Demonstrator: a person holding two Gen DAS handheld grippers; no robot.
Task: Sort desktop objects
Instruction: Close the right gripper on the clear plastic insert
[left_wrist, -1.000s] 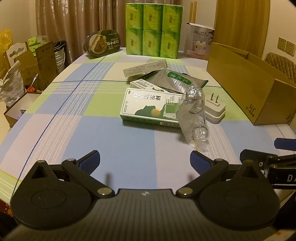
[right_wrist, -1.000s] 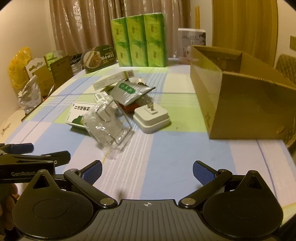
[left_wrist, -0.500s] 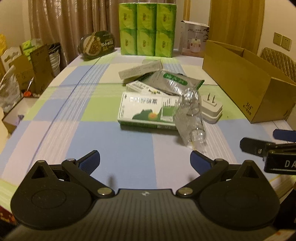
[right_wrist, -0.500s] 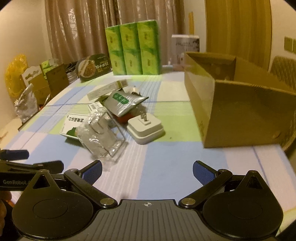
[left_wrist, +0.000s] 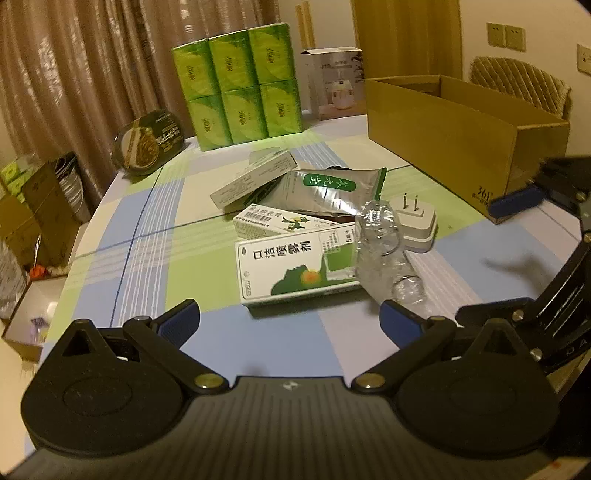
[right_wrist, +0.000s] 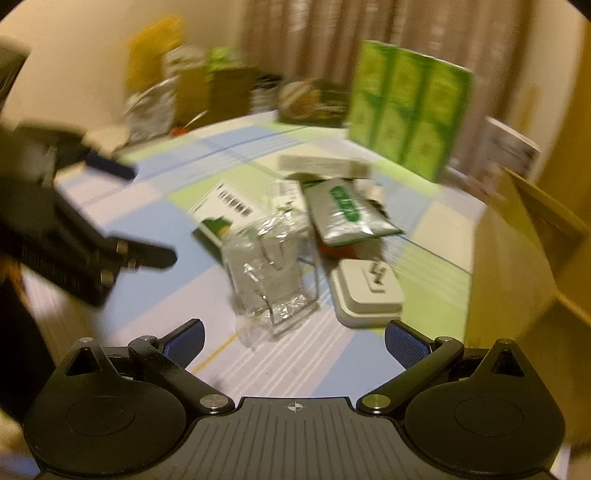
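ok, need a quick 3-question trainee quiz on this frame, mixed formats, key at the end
1. True or false: the left gripper is shut on the crumpled clear plastic bottle.
2. Multiple choice: what does the bottle partly lie on? A) the silver pouch with a green label B) the large white and green box C) the open cardboard box
3. Fill in: the white plug adapter lies with its two prongs pointing ____.

Key:
1. False. Both it and the right gripper are open and empty, short of the pile.
2. B
3. Up
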